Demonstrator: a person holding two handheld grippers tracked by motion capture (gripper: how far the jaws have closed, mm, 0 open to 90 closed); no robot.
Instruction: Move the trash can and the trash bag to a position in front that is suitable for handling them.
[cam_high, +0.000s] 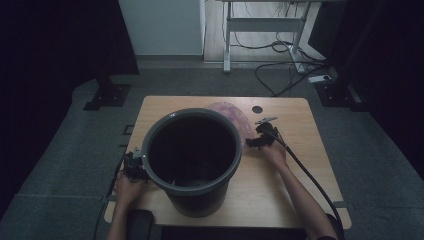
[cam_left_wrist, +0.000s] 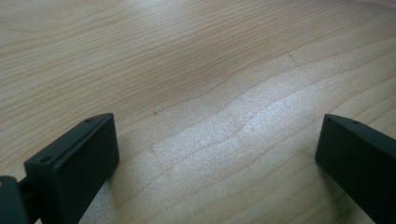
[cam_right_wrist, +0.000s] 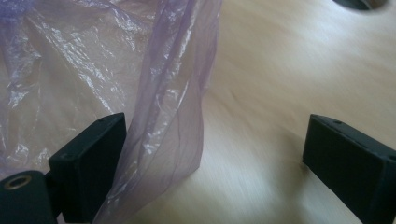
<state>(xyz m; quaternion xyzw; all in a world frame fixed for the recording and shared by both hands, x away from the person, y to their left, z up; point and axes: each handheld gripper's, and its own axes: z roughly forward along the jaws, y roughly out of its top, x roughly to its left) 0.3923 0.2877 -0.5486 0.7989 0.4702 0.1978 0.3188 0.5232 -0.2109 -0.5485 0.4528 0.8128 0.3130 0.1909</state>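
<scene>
Claw-first notes. Right claw (cam_right_wrist: 212, 140): spread wide, clamping nothing, low over the wood. Standing fold of the thin purple bag (cam_right_wrist: 98, 70) already inside the gap, hard against the left-hand jaw in the right gripper view, well apart from the other jaw. Left claw (cam_left_wrist: 217, 135): likewise wide open, nothing between the jaws but bare wood grain, parked close by the left wall of the dark bin (cam_high: 200, 200), near the left edge of the surface (cam_high: 295, 170).

Likely step in hand: pinching the bag's edge to lift it toward the bin. To do it well:
- Nudge the right claw sideways so the fold sits midway between the jaws, not just brushing one.
- Push in a little deeper before closing; thin film slips out of a shallow bite.
- Close on one or two layers at the raised fold, not on the flat part lying against the wood.
- Keep the jaw tips just off the surface while closing, to avoid scraping.
- Lift slowly, watching for the film sliding free.

Farther out: rest of the bag crumpled flat between the bin's far rim and the far edge, just left of the round hole (cam_high: 257, 109) in the surface. Bin upright in the middle, toward the near edge, mouth open.
</scene>
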